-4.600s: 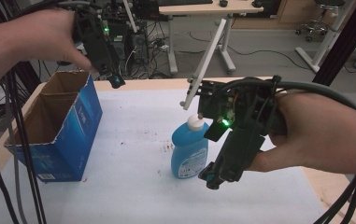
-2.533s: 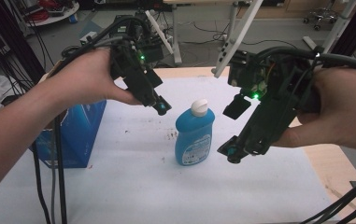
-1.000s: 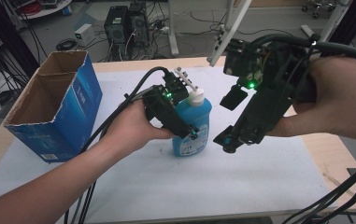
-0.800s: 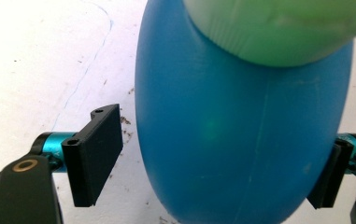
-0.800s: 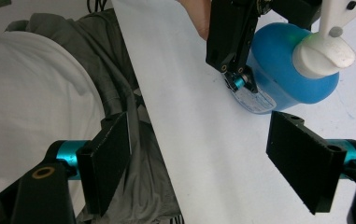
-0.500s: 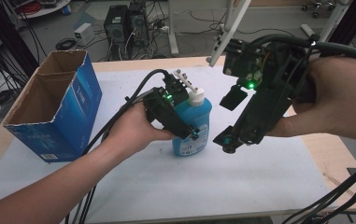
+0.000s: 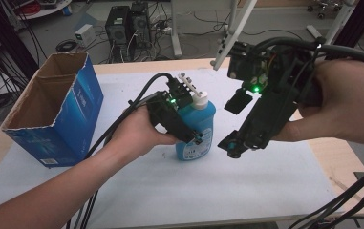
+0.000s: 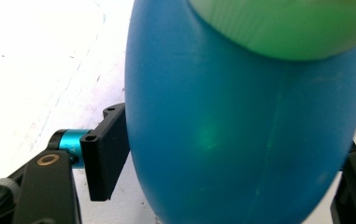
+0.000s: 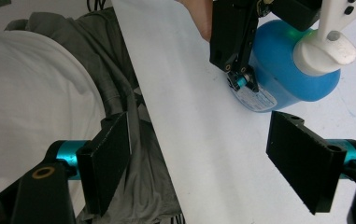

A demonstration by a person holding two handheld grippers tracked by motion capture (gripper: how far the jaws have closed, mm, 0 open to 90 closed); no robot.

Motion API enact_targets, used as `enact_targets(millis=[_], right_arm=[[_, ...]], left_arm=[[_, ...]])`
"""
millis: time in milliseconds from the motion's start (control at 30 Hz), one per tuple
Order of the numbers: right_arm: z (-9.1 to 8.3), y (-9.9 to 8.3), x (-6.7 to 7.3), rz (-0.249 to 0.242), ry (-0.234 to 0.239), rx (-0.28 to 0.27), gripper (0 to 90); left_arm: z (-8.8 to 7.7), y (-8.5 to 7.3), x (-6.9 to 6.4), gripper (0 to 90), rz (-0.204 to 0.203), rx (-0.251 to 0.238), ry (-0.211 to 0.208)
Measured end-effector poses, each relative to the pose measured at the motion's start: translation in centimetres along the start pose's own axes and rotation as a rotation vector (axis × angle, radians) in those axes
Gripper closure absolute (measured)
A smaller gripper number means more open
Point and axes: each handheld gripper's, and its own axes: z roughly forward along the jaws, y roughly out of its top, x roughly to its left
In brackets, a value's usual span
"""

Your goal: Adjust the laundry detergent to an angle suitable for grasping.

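High view: the blue bottle (image 7: 196, 129) stands upright on the white table (image 7: 246, 181), well right of the cardboard box (image 7: 50, 114). The left gripper (image 7: 194, 136) has just been closing around the bottle's round belly. The right gripper (image 7: 234, 143) hangs just right of the bottle.

Left gripper view: one flat black pad (image 8: 108, 156) touches the smooth, shiny plastic. Squeeze slowly and evenly so it doesn't slip or tip.

Right gripper view: its jaws stand wide, holding nothing. The white cap (image 9: 325, 49) looks hard.

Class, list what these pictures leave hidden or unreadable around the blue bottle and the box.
- Blue bottle label: high view, too small, partly behind the left gripper.
- Left gripper's far pad: left gripper view, cut off by the bottle and the edge.
- Cardboard box contents: high view, walls hide the bottom.
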Motion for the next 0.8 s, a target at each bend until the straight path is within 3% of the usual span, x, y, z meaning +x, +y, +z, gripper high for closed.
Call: enact_targets(millis=[800], right_arm=[[0.03, -0.14, -0.04, 0.004, 0.001, -0.001, 21.5]], left_arm=[[0.17, 0.19, -0.12, 32.2, -0.008, 0.004, 0.008]])
